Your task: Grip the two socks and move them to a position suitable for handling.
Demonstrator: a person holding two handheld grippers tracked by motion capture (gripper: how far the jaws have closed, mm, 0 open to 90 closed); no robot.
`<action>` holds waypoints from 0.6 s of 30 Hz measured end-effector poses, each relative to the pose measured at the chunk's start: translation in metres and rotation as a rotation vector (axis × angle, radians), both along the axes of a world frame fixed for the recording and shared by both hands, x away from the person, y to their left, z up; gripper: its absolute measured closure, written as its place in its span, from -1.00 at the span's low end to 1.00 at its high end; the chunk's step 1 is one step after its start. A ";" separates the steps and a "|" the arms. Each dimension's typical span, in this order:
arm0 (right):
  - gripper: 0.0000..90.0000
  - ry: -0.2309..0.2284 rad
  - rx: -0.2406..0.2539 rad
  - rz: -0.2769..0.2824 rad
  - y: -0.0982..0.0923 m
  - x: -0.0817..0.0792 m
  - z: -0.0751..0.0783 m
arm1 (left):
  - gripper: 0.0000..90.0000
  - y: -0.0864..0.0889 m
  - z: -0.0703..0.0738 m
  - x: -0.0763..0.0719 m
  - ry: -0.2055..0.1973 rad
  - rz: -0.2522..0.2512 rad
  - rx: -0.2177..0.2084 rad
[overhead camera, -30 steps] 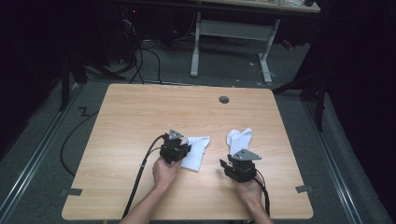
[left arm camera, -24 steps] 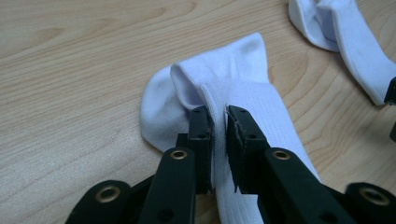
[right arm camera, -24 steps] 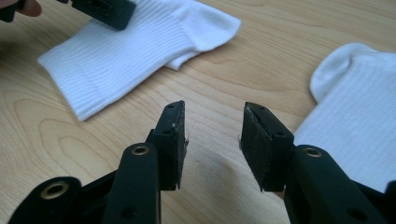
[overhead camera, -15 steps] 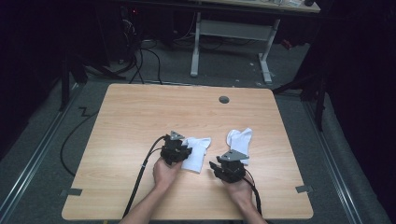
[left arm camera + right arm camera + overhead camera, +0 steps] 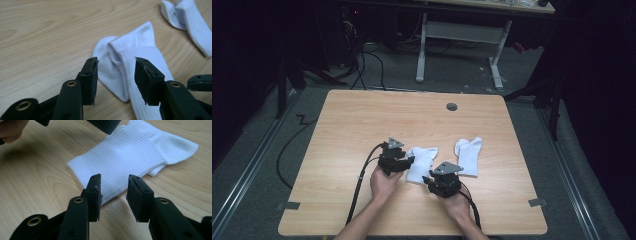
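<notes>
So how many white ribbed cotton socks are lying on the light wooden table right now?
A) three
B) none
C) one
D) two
D: the high view shows one white ribbed cotton sock lying between the two hand-held grippers and a second white sock lying apart to its right on the light wooden table.
</notes>
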State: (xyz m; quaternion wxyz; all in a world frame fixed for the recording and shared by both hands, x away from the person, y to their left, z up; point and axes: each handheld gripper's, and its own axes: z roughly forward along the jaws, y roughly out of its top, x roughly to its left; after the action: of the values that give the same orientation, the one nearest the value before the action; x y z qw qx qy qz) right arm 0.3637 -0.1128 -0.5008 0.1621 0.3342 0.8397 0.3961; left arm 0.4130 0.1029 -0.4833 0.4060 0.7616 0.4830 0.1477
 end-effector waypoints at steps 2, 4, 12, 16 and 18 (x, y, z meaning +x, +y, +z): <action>0.42 0.001 0.002 0.004 0.002 0.000 0.000 | 0.19 0.004 0.000 0.001 -0.001 0.015 0.008; 0.41 0.000 0.003 0.007 0.004 0.000 0.000 | 0.21 0.007 -0.001 0.003 0.002 0.026 0.019; 0.42 0.010 -0.008 0.018 0.009 0.001 -0.003 | 0.34 0.003 -0.009 0.010 0.018 0.010 0.072; 0.44 0.014 -0.017 0.029 0.009 0.001 -0.003 | 0.36 -0.002 -0.010 0.013 0.019 -0.001 0.087; 0.46 0.024 -0.019 0.039 0.009 0.002 -0.004 | 0.37 -0.004 -0.010 0.014 0.020 -0.004 0.097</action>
State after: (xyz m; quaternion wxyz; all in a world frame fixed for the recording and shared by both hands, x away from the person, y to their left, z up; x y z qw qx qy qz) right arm 0.3653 -0.1038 -0.5049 0.1475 0.3210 0.8517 0.3870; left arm 0.4275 0.0991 -0.4936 0.3642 0.7828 0.4777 0.1623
